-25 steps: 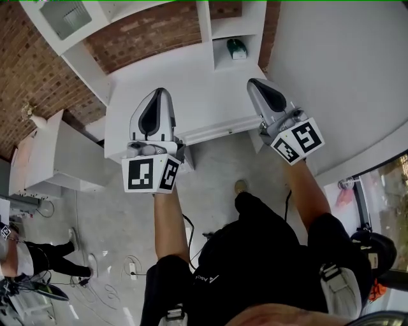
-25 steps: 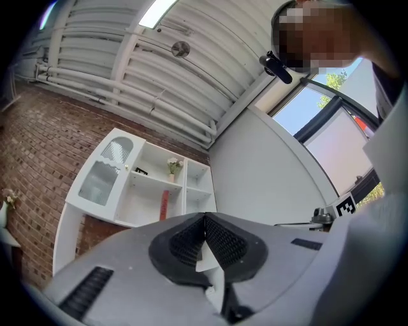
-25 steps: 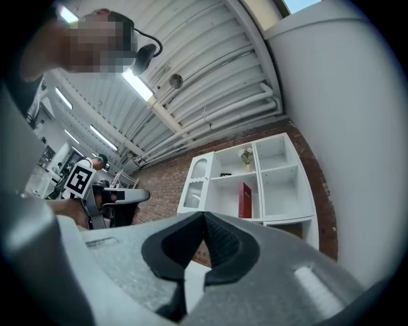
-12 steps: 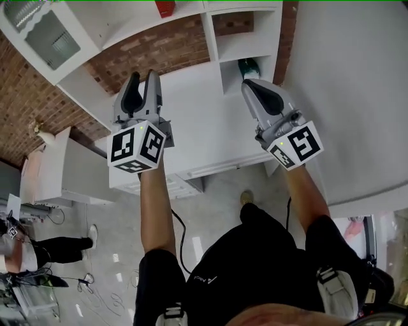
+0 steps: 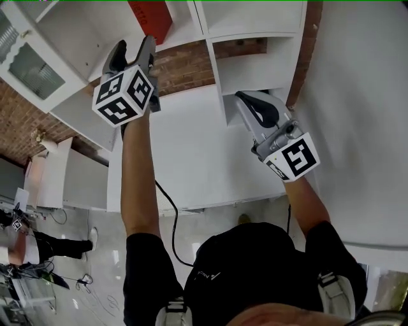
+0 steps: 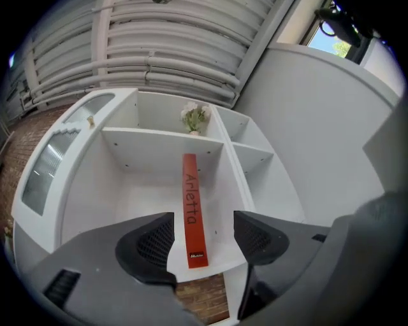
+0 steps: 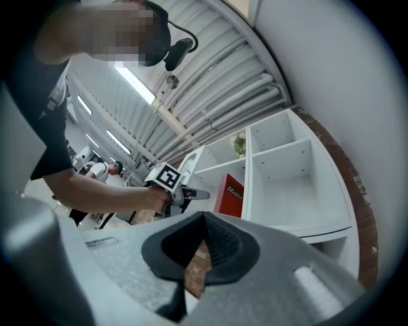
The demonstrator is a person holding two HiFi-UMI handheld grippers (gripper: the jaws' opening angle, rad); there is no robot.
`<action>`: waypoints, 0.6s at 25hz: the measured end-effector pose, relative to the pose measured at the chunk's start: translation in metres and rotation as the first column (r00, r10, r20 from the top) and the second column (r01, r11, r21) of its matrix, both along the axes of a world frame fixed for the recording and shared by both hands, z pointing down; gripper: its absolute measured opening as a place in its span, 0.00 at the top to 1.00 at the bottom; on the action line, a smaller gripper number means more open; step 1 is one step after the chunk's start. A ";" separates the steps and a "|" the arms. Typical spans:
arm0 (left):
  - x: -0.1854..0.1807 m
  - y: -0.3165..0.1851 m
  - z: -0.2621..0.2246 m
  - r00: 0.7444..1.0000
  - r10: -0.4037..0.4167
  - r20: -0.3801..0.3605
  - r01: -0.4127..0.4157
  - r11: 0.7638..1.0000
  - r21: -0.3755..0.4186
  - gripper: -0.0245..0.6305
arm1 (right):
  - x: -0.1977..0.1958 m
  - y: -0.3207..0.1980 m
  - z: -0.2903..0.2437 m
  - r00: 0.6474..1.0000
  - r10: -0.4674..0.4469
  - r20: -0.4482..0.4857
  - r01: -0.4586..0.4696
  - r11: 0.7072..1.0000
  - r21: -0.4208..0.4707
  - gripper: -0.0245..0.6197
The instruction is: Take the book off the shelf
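A red book (image 6: 193, 210) with "Arletta" on its spine stands upright in a white shelf (image 6: 159, 184) compartment, against the right partition. My left gripper (image 6: 203, 239) is raised in front of that compartment and its jaws are opening. The book shows in the gap between them but lies farther back, untouched. In the head view the left gripper (image 5: 132, 46) points up at the book (image 5: 150, 18). My right gripper (image 5: 255, 108) hangs lower over the white counter, shut and empty. In the right gripper view its jaws (image 7: 203, 245) meet; the book (image 7: 229, 194) and the left gripper (image 7: 185, 191) lie beyond.
A small bunch of flowers (image 6: 195, 118) sits on the shelf above the book. A glass-door cabinet (image 6: 51, 162) adjoins the shelf on the left. A brick wall (image 5: 185, 60) backs the white counter (image 5: 191, 153). A person (image 5: 19, 248) stands far off at lower left.
My left gripper has risen from counter height to the shelf, and its jaws have gone from shut to open. The right gripper has stayed low and shut.
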State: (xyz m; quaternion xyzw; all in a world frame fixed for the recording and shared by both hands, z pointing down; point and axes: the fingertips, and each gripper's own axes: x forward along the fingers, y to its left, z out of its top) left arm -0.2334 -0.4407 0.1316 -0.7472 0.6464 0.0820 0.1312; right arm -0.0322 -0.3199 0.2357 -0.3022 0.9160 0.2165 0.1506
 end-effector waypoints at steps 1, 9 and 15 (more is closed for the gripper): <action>0.000 -0.017 -0.001 1.000 -0.010 0.007 0.010 1.000 -0.016 0.52 | 0.001 -0.009 0.000 1.000 -0.003 -0.002 0.003 1.000 -0.002 0.96; -0.009 -0.102 0.000 0.999 -0.038 0.014 0.039 0.993 -0.111 0.48 | 0.000 -0.053 0.006 1.000 0.011 -0.008 -0.011 1.000 -0.010 0.96; -0.003 -0.134 -0.001 0.999 -0.012 0.044 0.019 0.985 -0.172 0.48 | -0.003 -0.062 0.007 1.000 0.029 0.006 -0.029 1.000 -0.012 0.96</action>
